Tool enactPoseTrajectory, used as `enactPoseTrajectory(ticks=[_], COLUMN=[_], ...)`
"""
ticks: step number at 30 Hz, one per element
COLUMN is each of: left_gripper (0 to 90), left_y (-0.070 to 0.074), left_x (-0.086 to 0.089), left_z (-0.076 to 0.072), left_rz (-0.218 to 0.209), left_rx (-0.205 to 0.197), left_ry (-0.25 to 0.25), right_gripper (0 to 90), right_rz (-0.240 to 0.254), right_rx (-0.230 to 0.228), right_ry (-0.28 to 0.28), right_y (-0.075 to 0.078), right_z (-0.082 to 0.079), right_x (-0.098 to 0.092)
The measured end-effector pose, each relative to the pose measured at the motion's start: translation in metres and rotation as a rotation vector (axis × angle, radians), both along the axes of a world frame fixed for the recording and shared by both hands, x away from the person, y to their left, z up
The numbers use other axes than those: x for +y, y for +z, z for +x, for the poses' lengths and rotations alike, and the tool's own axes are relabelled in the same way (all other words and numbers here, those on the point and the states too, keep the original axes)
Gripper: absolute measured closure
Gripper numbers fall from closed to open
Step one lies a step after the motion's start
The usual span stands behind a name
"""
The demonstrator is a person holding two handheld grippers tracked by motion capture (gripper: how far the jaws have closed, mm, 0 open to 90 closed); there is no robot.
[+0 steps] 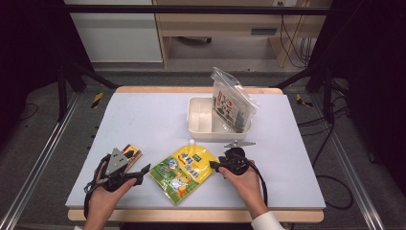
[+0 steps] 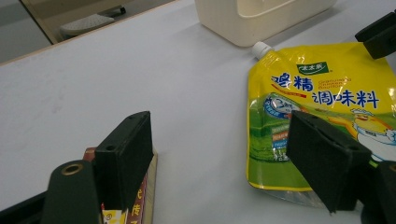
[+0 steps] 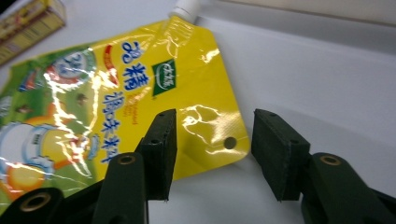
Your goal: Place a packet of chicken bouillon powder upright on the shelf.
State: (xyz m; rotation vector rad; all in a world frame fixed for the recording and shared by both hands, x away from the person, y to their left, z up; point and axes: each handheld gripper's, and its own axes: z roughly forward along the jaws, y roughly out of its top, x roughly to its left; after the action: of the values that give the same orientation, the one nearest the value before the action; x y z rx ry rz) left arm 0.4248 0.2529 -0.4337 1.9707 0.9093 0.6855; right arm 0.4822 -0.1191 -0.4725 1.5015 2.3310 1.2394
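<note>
While my right gripper straddles the yellow pouch's corner, jaws apart, nothing is gripped; lifting remains ahead.

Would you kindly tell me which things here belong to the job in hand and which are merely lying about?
In the job:
- yellow spouted pouch
- right gripper, open around the pouch's corner
- white bin, probably the destination

Lying about:
- clear bag, standing in the bin
- small box under the open left gripper
</note>
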Motion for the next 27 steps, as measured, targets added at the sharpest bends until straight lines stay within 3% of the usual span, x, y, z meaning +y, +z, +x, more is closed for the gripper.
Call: enactPoseTrajectory(ticks=[7, 14, 17, 21, 24, 27], left_gripper=[22.3, 22.3, 22.4, 22.4, 22.4, 22.3], left_y=[-0.001, -0.001, -0.001, -0.001, -0.001, -0.001], left_x=[0.002, 0.003, 0.002, 0.003, 0.003, 0.003], left_z=[0.0, 0.001, 0.001, 0.001, 0.001, 0.001], left_rz=[0.004, 0.005, 0.009, 0.015, 0.01, 0.016], left_rx=[0.001, -0.001, 0.0, 0.004, -0.001, 0.001], left_ry=[0.007, 0.015, 0.011, 0.009, 0.01, 0.009], right_gripper=[51.8, 60.0, 62.6, 64.1, 74.5, 83.9], right_rz=[0.056, 0.07, 0.054, -0.004, -0.052, -0.043], right_rx=[-0.013, -0.083, -0.094, -0.088, -0.087, -0.082], right_ry=[-0.008, -0.019, -0.005, 0.004, 0.007, 0.007], right_y=[0.008, 0.023, 0.023, 0.018, 0.013, 0.012], right_z=[-0.003, -0.009, -0.01, -0.008, -0.006, -0.006], right_x=[-0.001, 0.005, 0.01, 0.019, 0.024, 0.023])
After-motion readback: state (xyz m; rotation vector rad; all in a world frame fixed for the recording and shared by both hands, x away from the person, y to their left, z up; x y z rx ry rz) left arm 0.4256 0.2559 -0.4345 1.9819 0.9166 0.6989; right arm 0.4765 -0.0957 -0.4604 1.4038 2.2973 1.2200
